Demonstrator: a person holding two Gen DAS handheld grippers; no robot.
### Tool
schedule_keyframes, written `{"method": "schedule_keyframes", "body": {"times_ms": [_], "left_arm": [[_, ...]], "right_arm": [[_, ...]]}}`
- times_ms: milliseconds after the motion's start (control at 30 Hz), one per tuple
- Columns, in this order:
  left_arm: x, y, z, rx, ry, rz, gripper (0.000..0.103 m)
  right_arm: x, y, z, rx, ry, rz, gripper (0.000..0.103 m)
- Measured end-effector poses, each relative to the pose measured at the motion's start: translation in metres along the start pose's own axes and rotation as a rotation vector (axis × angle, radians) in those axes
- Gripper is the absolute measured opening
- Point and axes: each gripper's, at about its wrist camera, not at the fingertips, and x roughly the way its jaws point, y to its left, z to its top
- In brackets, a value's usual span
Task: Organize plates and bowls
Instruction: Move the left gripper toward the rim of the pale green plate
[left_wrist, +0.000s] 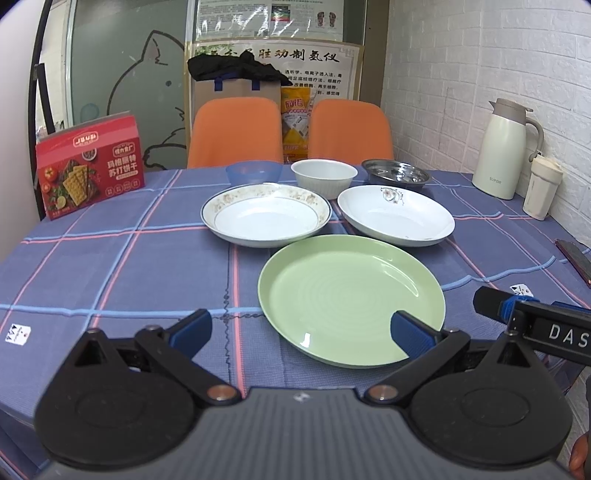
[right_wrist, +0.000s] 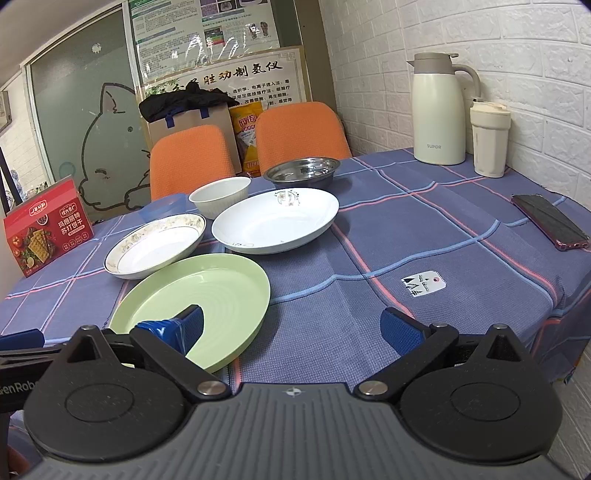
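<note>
Three plates (left_wrist: 351, 299); three bowls (left_wrist: 324, 176); two chairs (left_wrist: 234, 133); one flask (left_wrist: 506, 147).

Clinic break room: health posters (left_wrist: 273, 18), checked tablecloth (left_wrist: 110, 266), thermos (left_wrist: 508, 147).

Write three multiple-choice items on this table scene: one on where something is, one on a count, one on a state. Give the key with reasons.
1. Which dish lies nearest the cameras?
A. steel bowl
B. green plate
C. white bowl

2. How many bowls stand in the back row?
A. one
B. five
C. three

3. How is the left hand-held gripper?
A. open, holding nothing
B. shut on a plate
C. shut on a bowl

Key: B, the green plate lies just ahead of the fingers; C, blue bowl, white bowl and steel bowl stand behind the plates; A, its fingers stand wide apart.
</note>
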Motion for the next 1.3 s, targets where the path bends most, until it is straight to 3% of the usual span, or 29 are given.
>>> {"method": "schedule_keyframes", "body": {"times_ms": [267, 533, 1000, 1300], "left_arm": [[-0.012, 0.006, 0.0, -0.006, -0.026, -0.018, 0.103], [-0.013, 0.032, 0.006, -0.073, -0.043, -0.018, 0.103], [0.034, 0.056, 0.012, -0.131, 0.046, 0.02, 0.103], [0.049, 0.051, 0.033, -0.113, 0.069, 0.042, 0.103]], "right_arm": [[0.0, -0.004, -0.001, 0.028, 0.015, 0.008, 0.09], [-0.007, 0.009, 0.002, -0.002, -0.002, 0.021, 0.09], [0.042, 0.016, -0.007, 0.017, 0.102, 0.044, 0.09], [0.052, 0.001, 0.009, 0.094, 0.1, 0.053, 0.09]]}}
